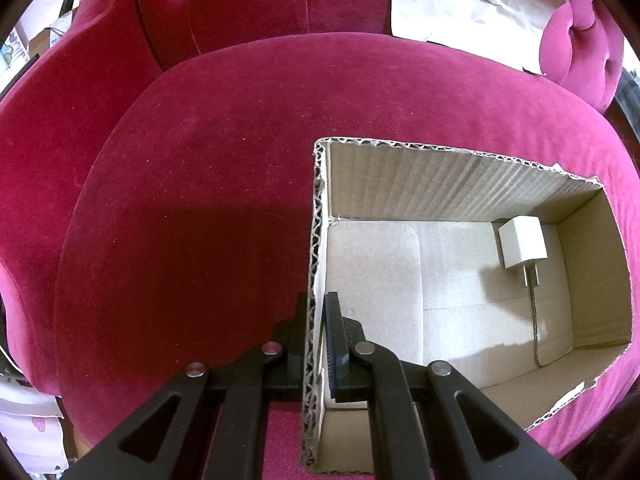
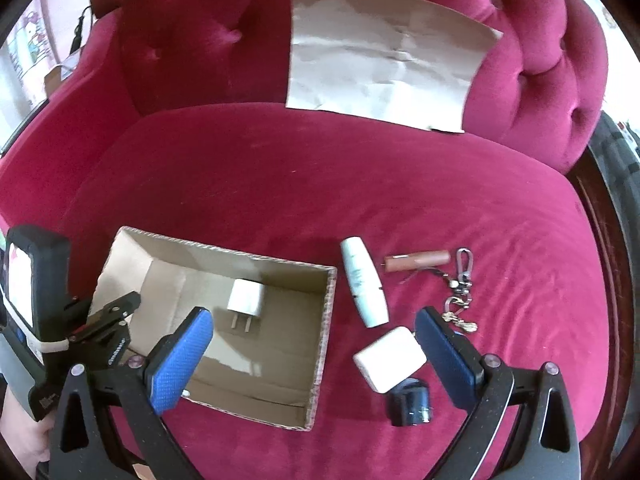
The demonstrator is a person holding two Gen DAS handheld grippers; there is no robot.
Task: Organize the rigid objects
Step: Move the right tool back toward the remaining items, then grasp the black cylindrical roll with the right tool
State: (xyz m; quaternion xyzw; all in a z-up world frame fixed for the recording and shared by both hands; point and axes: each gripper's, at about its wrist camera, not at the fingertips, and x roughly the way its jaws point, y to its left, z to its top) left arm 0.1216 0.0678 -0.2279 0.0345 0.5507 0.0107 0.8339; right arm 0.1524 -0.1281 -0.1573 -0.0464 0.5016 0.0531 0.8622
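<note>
An open cardboard box (image 1: pixel 448 184) (image 2: pixel 326 320) sits on a crimson velvet sofa seat. A white plug adapter (image 1: pixel 522 246) (image 2: pixel 246 298) lies inside it. My left gripper (image 1: pixel 316 344) is shut on the box's left wall, one finger outside and one inside; it also shows in the right wrist view (image 2: pixel 116 312). My right gripper (image 2: pixel 312 344) is open and empty above the box's right wall. Right of the box lie a white tube (image 2: pixel 364 282), a white square charger (image 2: pixel 390 358), a small black object (image 2: pixel 410 402), a brown lipstick tube (image 2: pixel 416 261) and a keychain (image 2: pixel 460 292).
A creased sheet of brown paper (image 2: pixel 384 52) (image 1: pixel 472 0) leans on the tufted sofa back. The sofa's wooden edge (image 2: pixel 608 240) runs down the right side. Bare seat cushion (image 1: pixel 192 184) stretches left of and behind the box.
</note>
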